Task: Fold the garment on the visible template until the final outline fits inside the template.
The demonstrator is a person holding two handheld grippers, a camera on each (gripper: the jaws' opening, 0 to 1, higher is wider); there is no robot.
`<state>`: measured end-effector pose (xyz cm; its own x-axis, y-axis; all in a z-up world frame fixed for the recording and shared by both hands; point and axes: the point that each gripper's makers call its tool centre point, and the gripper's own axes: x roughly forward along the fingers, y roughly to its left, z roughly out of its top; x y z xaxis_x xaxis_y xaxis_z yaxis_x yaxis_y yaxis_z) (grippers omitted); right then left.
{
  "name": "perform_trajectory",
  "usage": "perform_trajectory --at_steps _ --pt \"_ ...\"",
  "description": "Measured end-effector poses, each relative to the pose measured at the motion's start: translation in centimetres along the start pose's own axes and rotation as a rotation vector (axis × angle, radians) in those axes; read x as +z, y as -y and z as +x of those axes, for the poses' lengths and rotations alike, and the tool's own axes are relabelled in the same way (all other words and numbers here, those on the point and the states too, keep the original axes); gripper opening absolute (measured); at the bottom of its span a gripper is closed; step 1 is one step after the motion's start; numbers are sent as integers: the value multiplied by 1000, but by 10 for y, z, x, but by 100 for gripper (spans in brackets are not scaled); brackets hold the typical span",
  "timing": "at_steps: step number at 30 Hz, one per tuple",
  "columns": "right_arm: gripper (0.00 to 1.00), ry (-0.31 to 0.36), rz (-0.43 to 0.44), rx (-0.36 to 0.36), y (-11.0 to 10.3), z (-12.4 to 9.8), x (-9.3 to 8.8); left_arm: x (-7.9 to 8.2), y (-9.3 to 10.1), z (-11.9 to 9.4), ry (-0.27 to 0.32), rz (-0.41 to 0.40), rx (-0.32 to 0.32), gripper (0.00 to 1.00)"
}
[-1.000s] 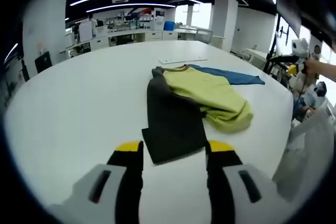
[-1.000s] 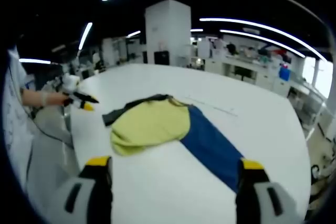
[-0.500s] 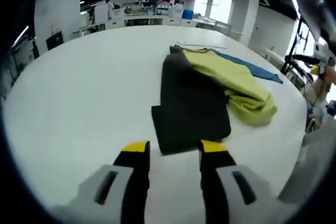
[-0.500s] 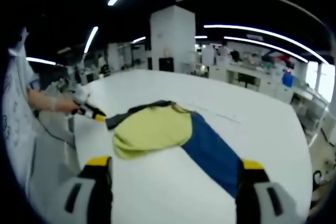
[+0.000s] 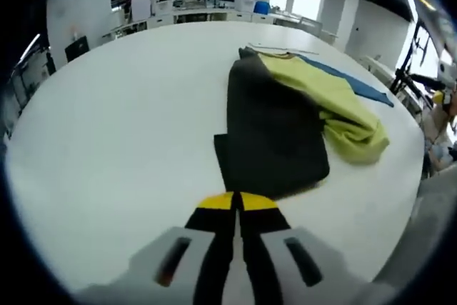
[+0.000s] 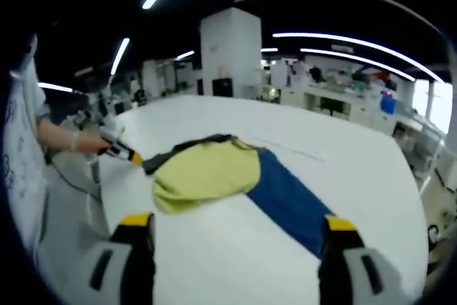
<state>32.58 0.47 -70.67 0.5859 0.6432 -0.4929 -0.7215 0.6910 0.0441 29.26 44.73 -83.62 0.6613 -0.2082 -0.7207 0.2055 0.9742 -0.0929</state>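
In the left gripper view, the left hand-held gripper [image 5: 238, 205] is hovering with jaws pressed together just short of the garment's [image 5: 285, 116] dark edge at 12 o'clock on the white desk [image 5: 121, 119]. In the right gripper view, the right hand-held gripper [image 6: 232, 228] is holding its jaws spread wide, the garment lying beyond toward 12 o'clock.

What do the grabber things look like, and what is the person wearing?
Both the left gripper and right gripper have light grey bodies, black jaws and bright yellow tips. The person's sleeve is white with small dark marks.
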Motion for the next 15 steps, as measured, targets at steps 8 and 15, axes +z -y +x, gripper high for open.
perform_trajectory --at_steps 8,15 --pt "95 8 22 2 -6 0 -3 35 9 -18 83 18 -29 0" --pt "95 20 20 -1 -6 -2 1 98 42 -31 199 116 -102 0"
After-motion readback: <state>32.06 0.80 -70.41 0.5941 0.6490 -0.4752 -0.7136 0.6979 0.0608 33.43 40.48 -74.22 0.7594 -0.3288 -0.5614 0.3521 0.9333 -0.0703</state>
